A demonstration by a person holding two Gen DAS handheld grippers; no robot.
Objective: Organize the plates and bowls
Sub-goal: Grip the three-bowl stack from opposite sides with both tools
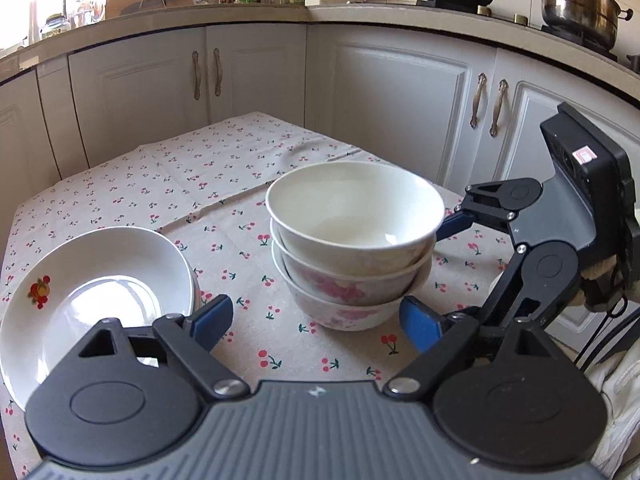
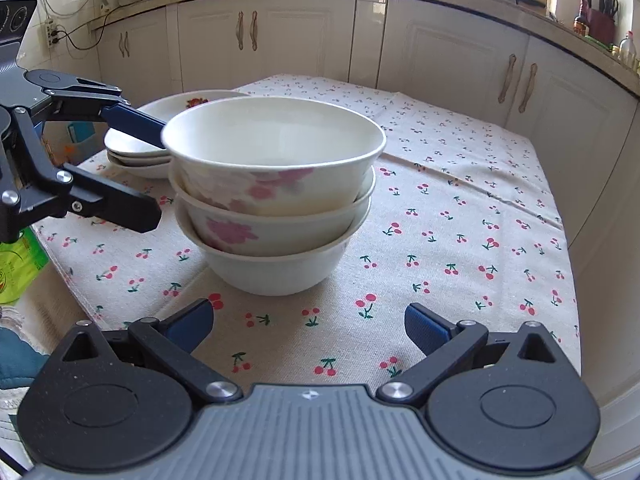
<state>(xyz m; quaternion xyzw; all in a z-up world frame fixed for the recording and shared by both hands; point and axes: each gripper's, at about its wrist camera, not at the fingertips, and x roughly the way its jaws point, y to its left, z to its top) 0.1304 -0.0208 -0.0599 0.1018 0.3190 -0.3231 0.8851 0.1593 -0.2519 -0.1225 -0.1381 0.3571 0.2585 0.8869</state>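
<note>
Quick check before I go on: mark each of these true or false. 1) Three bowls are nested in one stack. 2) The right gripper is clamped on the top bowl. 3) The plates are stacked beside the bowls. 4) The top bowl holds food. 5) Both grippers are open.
1) True: the bowl stack has three bowls nested on the tablecloth.
2) False: the right gripper holds nothing; the stack sits ahead of its fingers.
3) True: the plate stack stands apart, beside the bowls.
4) False: the top bowl is empty.
5) True: the left gripper is open too.
</note>
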